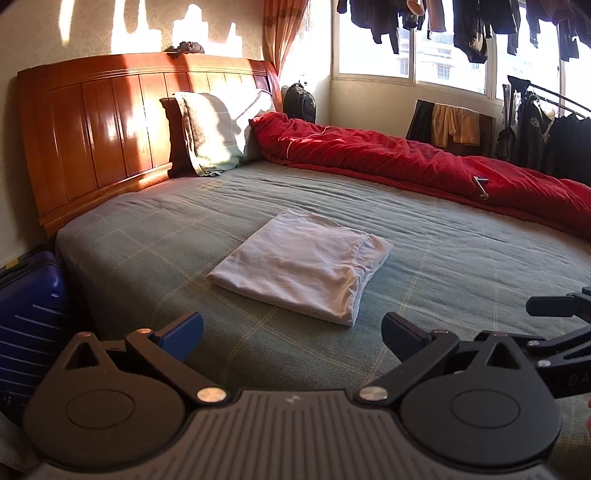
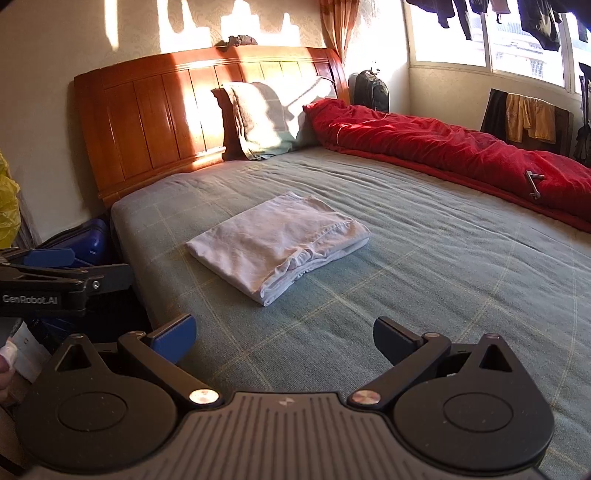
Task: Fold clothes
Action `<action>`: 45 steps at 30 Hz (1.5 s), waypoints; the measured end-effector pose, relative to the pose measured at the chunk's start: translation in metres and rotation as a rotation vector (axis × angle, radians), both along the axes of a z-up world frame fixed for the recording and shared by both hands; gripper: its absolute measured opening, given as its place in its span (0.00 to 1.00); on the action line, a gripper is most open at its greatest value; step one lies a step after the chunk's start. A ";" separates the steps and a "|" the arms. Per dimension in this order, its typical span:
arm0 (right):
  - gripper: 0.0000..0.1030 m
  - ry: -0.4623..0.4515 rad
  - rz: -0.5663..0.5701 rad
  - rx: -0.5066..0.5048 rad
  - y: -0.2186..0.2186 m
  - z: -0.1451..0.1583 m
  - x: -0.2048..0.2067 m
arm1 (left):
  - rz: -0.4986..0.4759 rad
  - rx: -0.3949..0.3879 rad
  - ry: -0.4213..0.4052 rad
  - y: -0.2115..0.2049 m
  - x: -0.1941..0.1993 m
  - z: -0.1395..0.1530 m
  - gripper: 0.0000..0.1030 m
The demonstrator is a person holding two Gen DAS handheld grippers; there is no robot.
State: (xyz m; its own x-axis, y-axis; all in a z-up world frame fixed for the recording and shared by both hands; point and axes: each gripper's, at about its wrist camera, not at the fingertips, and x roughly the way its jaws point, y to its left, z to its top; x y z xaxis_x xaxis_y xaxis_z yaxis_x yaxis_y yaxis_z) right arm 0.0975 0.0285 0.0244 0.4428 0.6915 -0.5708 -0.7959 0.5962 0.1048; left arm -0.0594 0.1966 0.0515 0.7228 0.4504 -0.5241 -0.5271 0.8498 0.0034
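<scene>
One blue suitcase point(image 1: 29, 314) stands on the floor against the left side of the bed point(image 1: 461, 266), below one wooden headboard point(image 1: 110, 122). One pillow point(image 1: 218, 129) leans upright against the headboard, with a small dark object point(image 1: 188, 47) resting on the headboard's top edge. One white garment point(image 1: 303, 266), folded into a flat rectangle, lies on the green checked sheet near the middle of the bed, closer to the near edge than to the pillow. One red quilt point(image 1: 424, 166) is bunched in a long roll along the far right side of the bed, with one dark backpack point(image 1: 299, 101) standing beyond its head end. Dark clothes point(image 1: 469, 26) hang in a row across the window at upper right; their number cannot be told.

Left tongs point(image 1: 291, 332): jaws wide apart, nothing between them, pointing down toward the near edge of the garment without touching it. Right tongs point(image 2: 284, 332): jaws likewise spread, nothing between them, aimed at the sheet just short of the garment. Each tool appears at the margin of the other's view, the two side by side and apart.
</scene>
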 end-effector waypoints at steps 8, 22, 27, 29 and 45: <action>1.00 0.025 -0.012 -0.079 0.022 -0.012 -0.020 | 0.005 -0.015 0.026 -0.007 -0.024 0.003 0.99; 1.00 0.069 -0.031 -0.143 0.017 -0.028 -0.052 | 0.018 -0.060 0.099 -0.019 -0.052 -0.015 0.99; 1.00 0.066 -0.037 -0.157 0.016 -0.028 -0.062 | 0.000 -0.068 0.100 -0.022 -0.052 -0.017 0.99; 1.00 0.048 -0.043 -0.155 0.015 -0.026 -0.064 | -0.002 -0.072 0.100 -0.022 -0.050 -0.016 0.99; 1.00 0.015 -0.062 -0.161 0.020 -0.022 -0.064 | 0.019 -0.088 0.127 -0.019 -0.044 -0.019 0.99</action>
State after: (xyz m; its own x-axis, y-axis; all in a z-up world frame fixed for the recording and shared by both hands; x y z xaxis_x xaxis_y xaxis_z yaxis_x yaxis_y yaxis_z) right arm 0.0333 0.0487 0.0026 0.4728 0.5622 -0.6785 -0.7561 0.6543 0.0154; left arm -0.1032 0.1781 0.0330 0.6399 0.4114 -0.6490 -0.5429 0.8398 -0.0029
